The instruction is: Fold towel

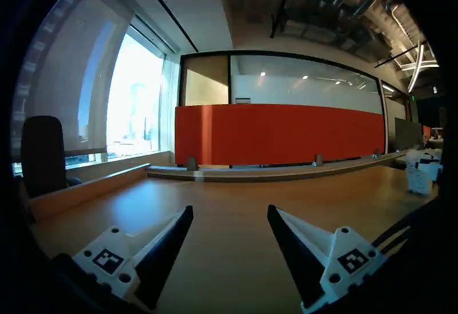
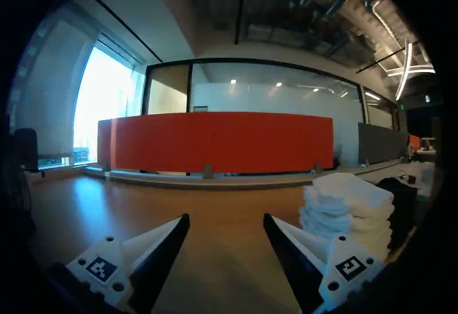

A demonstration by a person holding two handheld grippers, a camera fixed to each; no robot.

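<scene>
left claw (image 1: 229, 208) and right claw (image 2: 226, 215): each is held low over the bench (image 1: 229, 268) with jaws spread wide and nothing between them. the fingers (image 1: 320, 242) are white moulded wedges with black inner faces, tapering to points, each carrying a square black-and-white marker. bench: smooth, warm-toned wood with a soft sheen, bare in front of both claws. towels (image 2: 346, 205): a stack of white, plush, folded cloths with rounded edges, lying on the bench just right of the right claw and a little beyond its tips. a dark, limp, cloth-like item (image 2: 403, 199) sits just beside the stack on its right. progress, as judged: the stack suggests some folding is done, yet no towel lies spread out and neither claw grips one, so no fold is in hand; a further towel, if any remains, has yet to be fetched and laid flat. farther off: a flat orange-red screen (image 1: 275, 134) along the bench's far edge, a black chair (image 1: 43, 154) at the left, a bright window (image 1: 134, 108), a glass wall and bare pipes overhead.
</scene>
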